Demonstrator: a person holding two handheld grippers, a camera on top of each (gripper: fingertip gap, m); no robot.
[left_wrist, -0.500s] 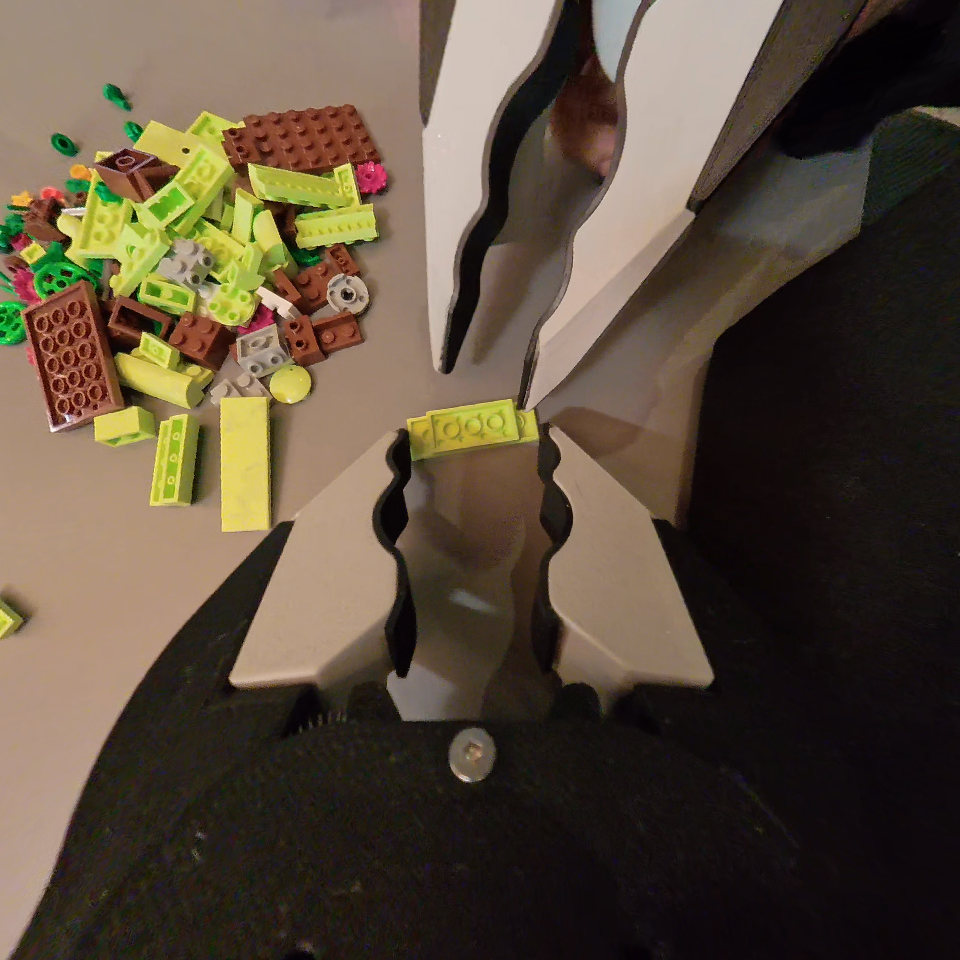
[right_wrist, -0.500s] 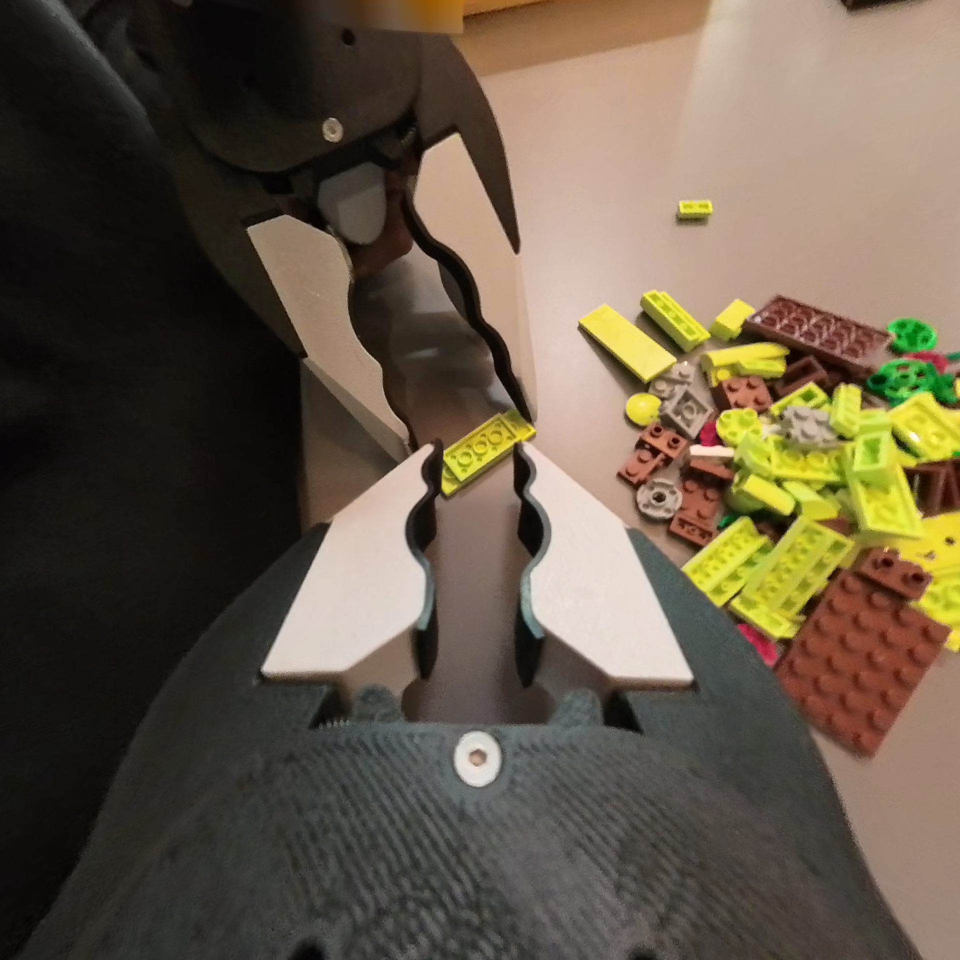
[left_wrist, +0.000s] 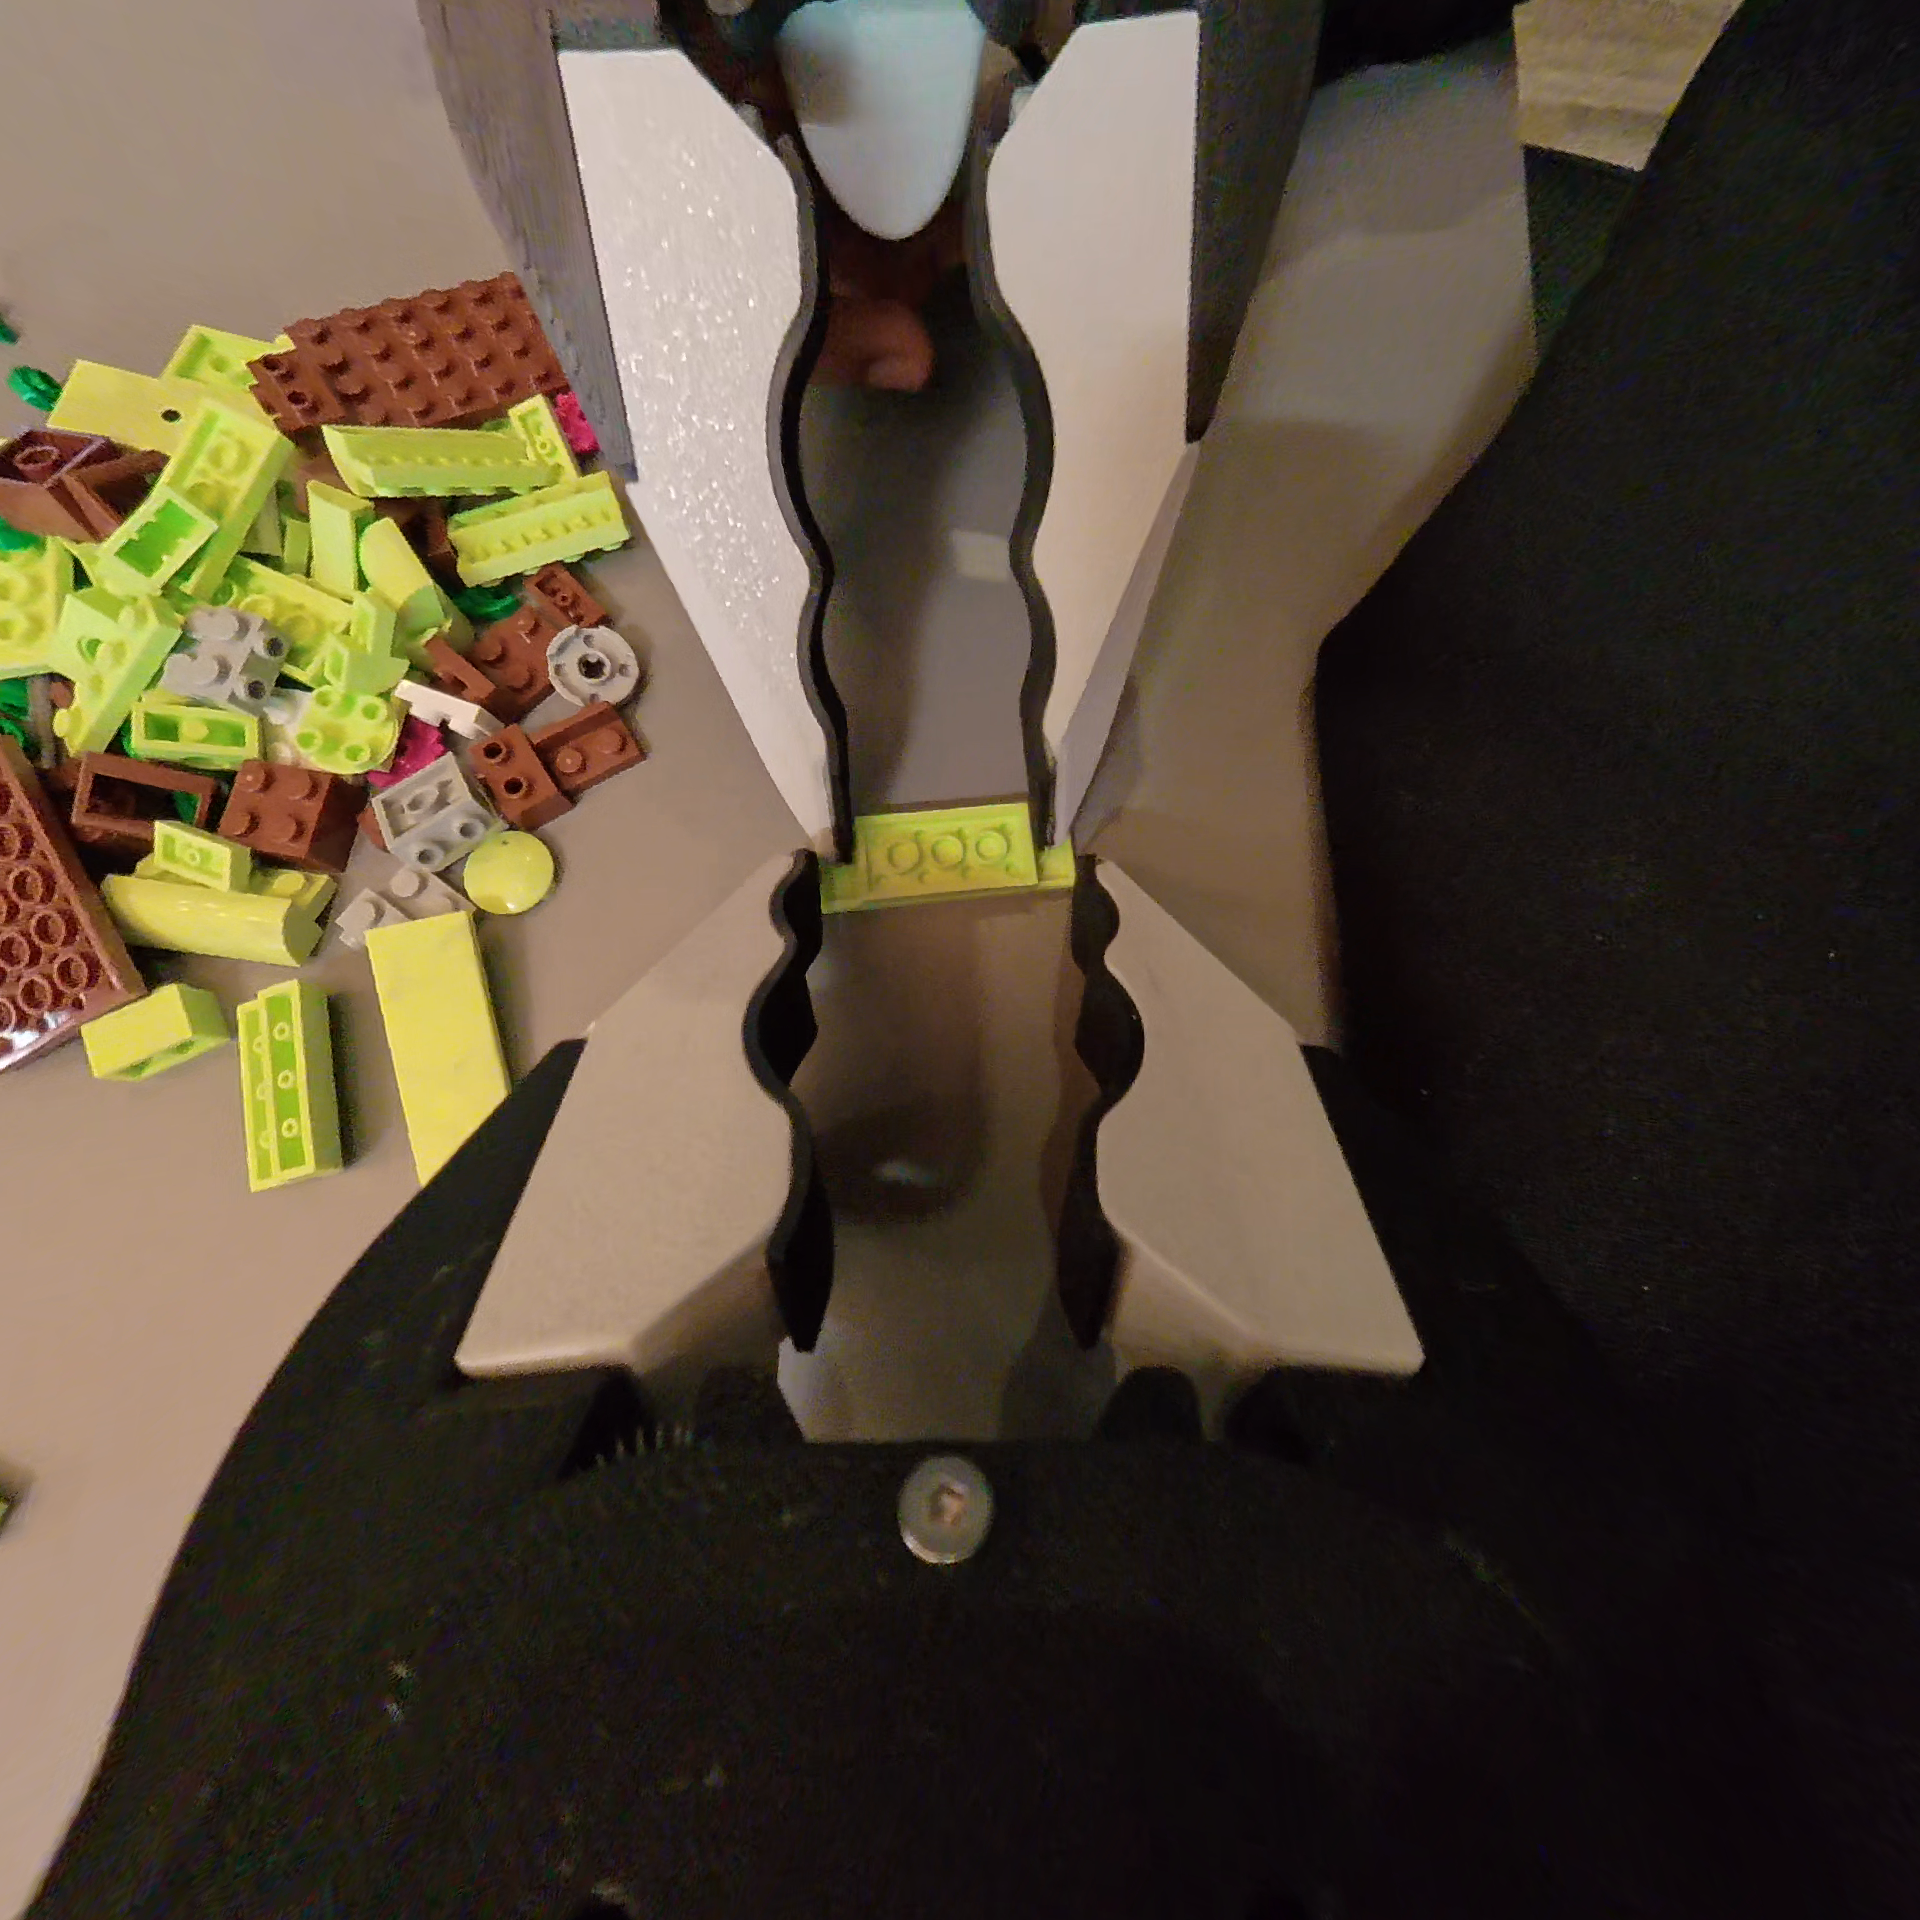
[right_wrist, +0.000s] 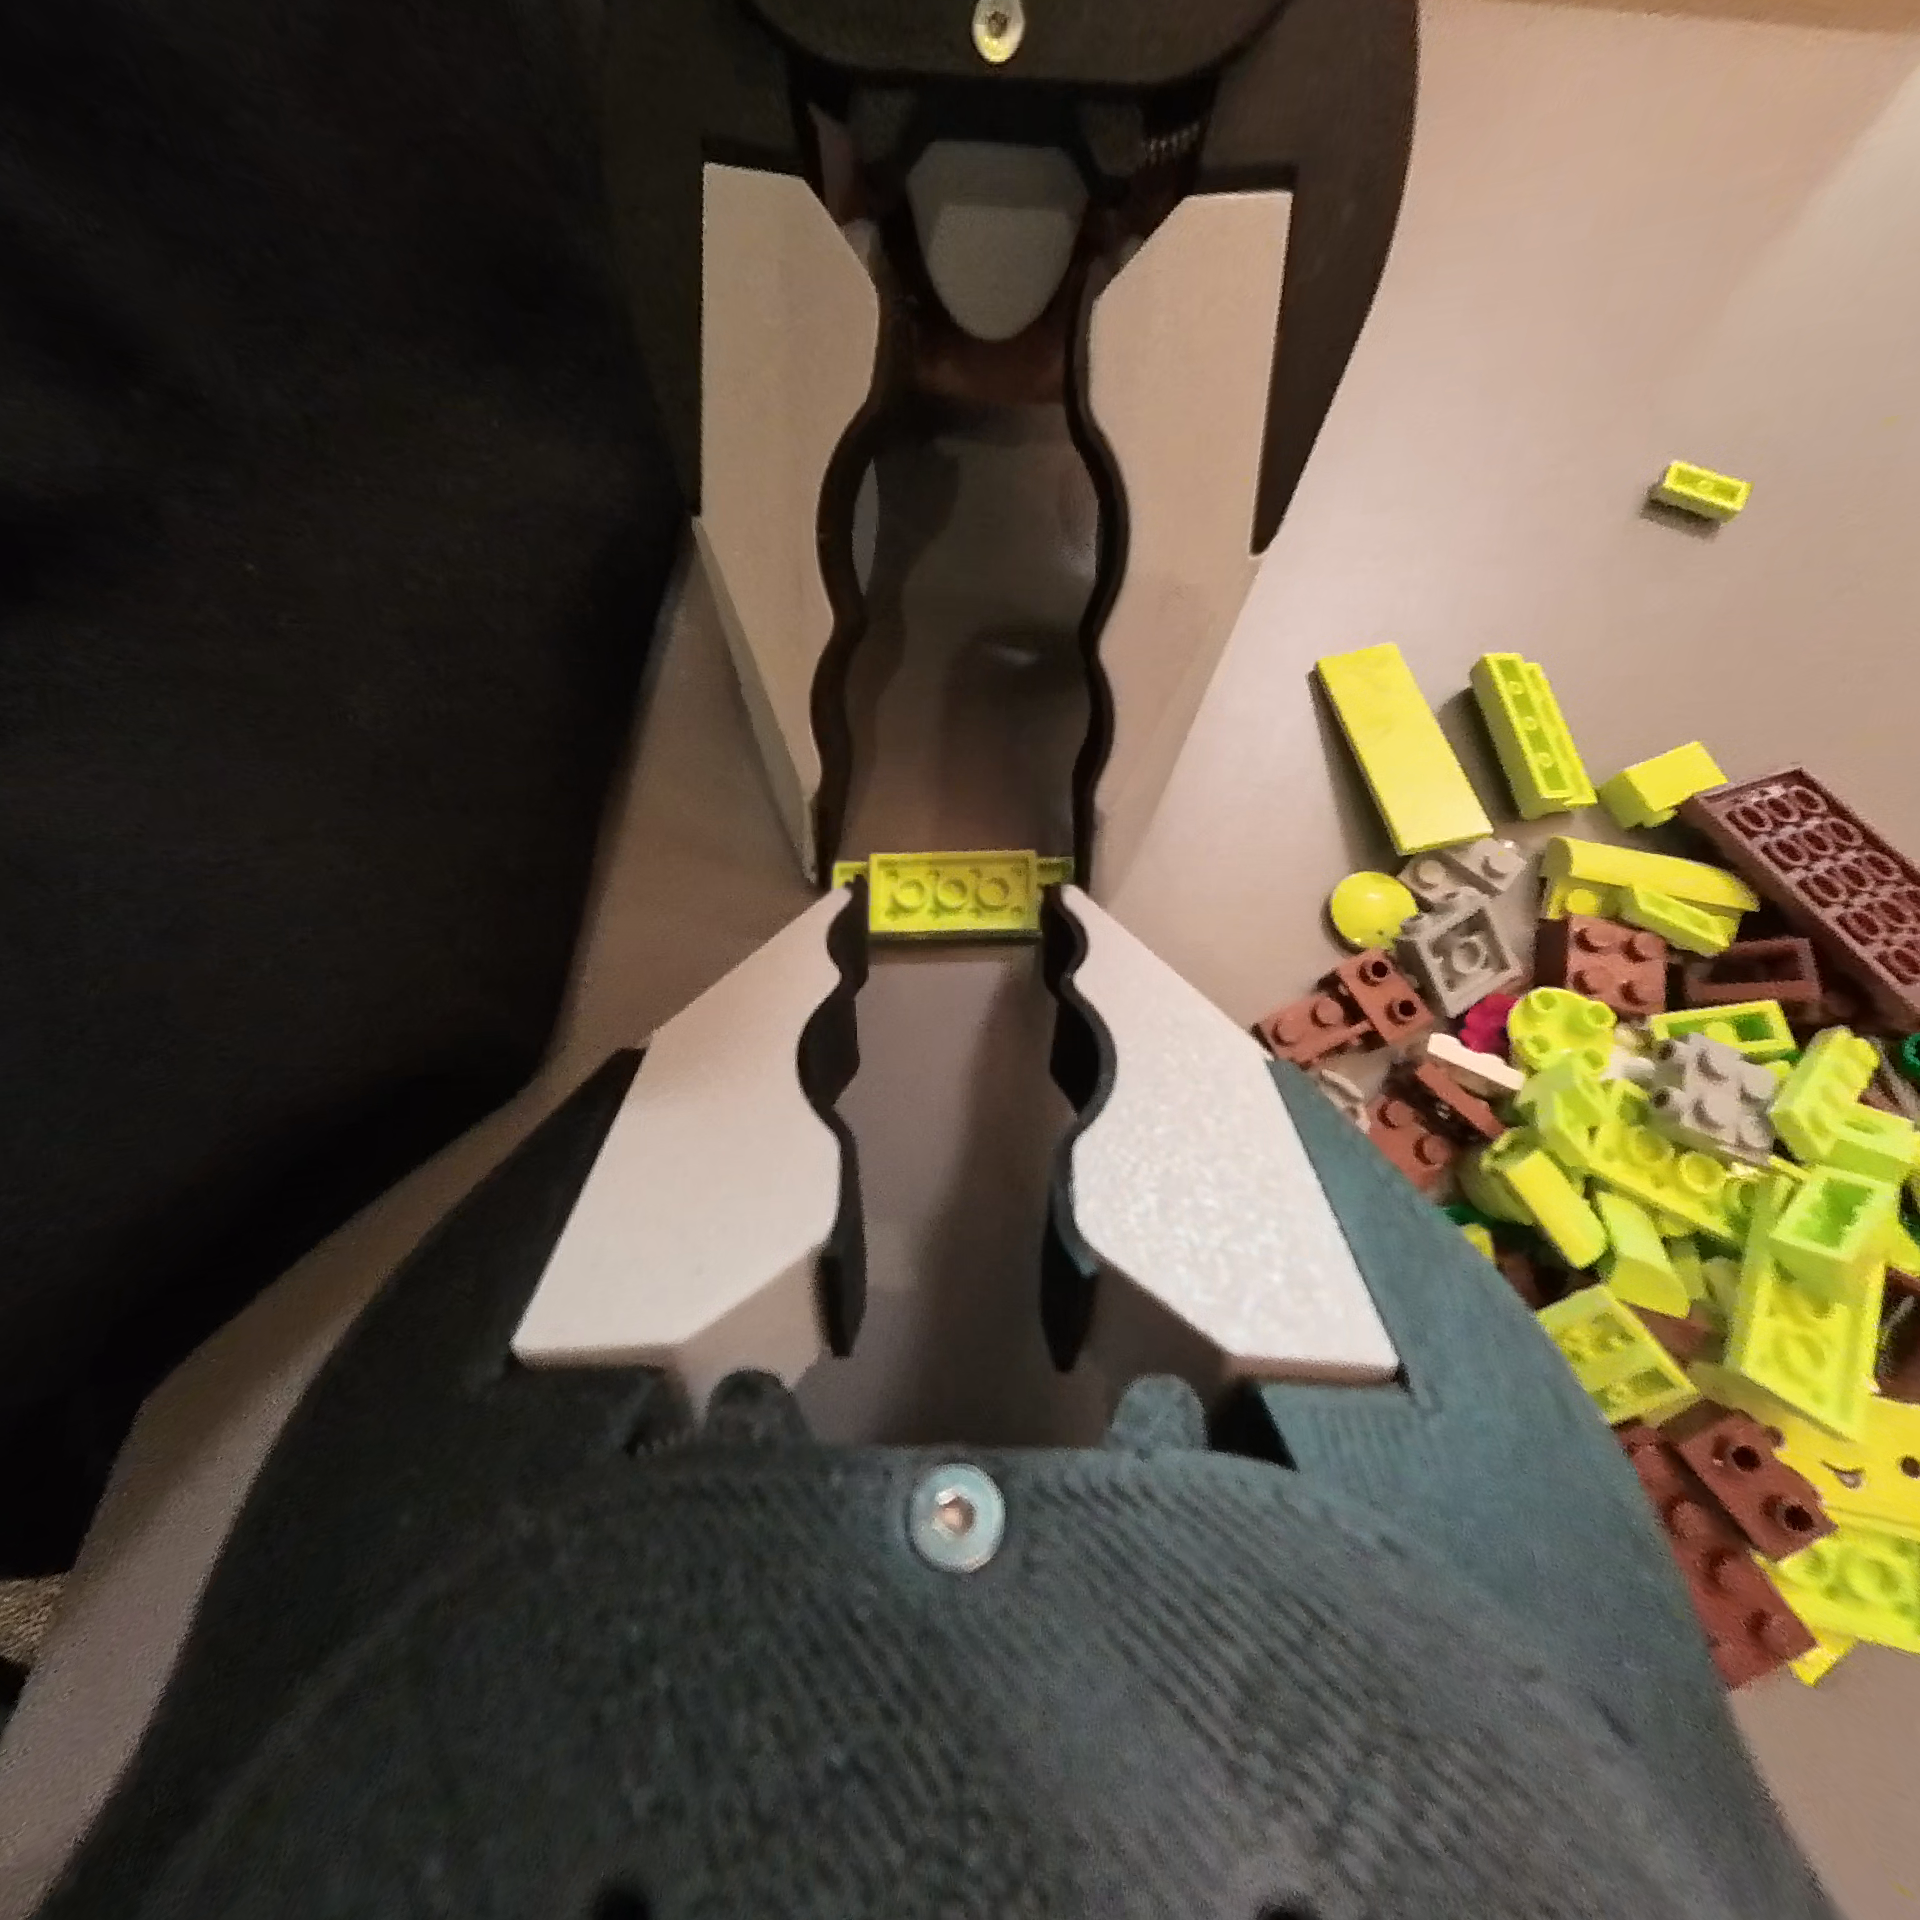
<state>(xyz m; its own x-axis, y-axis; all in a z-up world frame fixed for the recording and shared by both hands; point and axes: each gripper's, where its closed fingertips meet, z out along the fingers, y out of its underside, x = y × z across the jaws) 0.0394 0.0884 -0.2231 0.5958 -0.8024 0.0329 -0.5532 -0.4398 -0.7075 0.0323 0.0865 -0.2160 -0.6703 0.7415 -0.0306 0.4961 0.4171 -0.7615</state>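
Between opposed tips: left gripper (left_wrist: 948, 883) and right gripper (right_wrist: 951, 914) both clamping 1 lime plate (left_wrist: 948, 860) endwise. Uneven pull risking plate popping loose onto brick pile (left_wrist: 301, 665).

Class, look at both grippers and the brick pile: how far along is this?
Done: a lime plate sits apart from the brick pile. In hand: the left gripper and right gripper both clamp it, tip to tip. Left: every other brick lies loose in the pile.
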